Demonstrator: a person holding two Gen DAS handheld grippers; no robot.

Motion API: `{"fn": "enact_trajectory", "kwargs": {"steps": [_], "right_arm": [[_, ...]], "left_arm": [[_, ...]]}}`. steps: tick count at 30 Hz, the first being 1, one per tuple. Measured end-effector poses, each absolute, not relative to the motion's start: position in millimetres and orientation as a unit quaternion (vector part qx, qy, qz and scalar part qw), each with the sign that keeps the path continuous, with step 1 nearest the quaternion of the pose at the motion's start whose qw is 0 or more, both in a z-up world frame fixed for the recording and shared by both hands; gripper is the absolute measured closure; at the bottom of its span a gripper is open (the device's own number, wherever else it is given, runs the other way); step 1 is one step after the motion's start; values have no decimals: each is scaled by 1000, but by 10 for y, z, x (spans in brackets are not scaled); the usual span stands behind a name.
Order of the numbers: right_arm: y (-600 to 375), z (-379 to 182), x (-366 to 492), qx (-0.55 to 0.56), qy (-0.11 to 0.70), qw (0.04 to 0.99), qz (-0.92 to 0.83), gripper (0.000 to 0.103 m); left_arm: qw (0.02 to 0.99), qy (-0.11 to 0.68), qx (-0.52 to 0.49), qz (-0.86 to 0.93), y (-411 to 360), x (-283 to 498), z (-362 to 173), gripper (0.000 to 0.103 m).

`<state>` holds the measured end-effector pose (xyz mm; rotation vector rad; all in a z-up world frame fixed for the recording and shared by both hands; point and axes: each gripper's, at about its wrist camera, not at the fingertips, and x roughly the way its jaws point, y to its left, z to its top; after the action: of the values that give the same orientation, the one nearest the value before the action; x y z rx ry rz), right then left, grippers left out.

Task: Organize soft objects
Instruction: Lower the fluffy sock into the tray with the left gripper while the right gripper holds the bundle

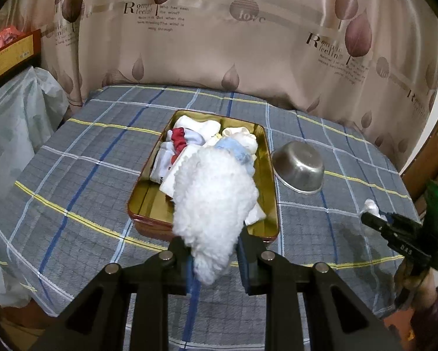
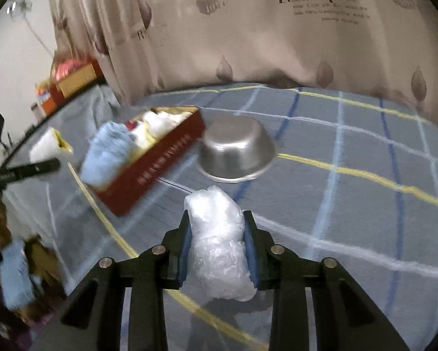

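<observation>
In the left wrist view my left gripper [image 1: 213,245] is shut on a fluffy white cloth [image 1: 213,199], held above the near end of a red tin with a gold inside [image 1: 270,175]. The tin holds several soft items: white pieces, a red piece [image 1: 179,142] and a light blue fluffy one [image 1: 233,149]. My right gripper [image 1: 371,216] shows at the right edge of that view. In the right wrist view my right gripper [image 2: 216,219] is shut on a crumpled clear plastic bag [image 2: 219,242] above the bedcover. The tin [image 2: 157,163] lies to its left, with the blue cloth [image 2: 107,152] hanging over its rim.
An upturned steel bowl [image 1: 299,169] lies on the grey checked bedcover [image 1: 72,175] right of the tin; it also shows in the right wrist view [image 2: 236,152]. A patterned curtain [image 1: 219,44] hangs behind. A plastic-covered pile [image 1: 14,117] and boxes [image 1: 11,55] stand at the left.
</observation>
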<state>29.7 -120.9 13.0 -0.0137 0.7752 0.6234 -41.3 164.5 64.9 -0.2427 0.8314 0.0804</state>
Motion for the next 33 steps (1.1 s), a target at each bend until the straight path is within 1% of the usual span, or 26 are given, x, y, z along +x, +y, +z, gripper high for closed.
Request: {"fn": "enact_trajectory", "kwargs": {"steps": [5, 12, 21, 33], "right_arm": [[-895, -25, 237, 15, 382, 870, 310, 74], [-794, -212, 224, 5, 397, 865, 306, 74], [-793, -236, 209, 1, 397, 866, 304, 74], [-792, -250, 200, 2, 394, 868, 303, 74]], "left_arm": [[909, 401, -108, 46, 1676, -429, 661, 79], [911, 399, -95, 50, 1769, -414, 700, 79], [913, 399, -61, 56, 1904, -210, 755, 79], [911, 409, -23, 57, 2097, 263, 763, 78]]}}
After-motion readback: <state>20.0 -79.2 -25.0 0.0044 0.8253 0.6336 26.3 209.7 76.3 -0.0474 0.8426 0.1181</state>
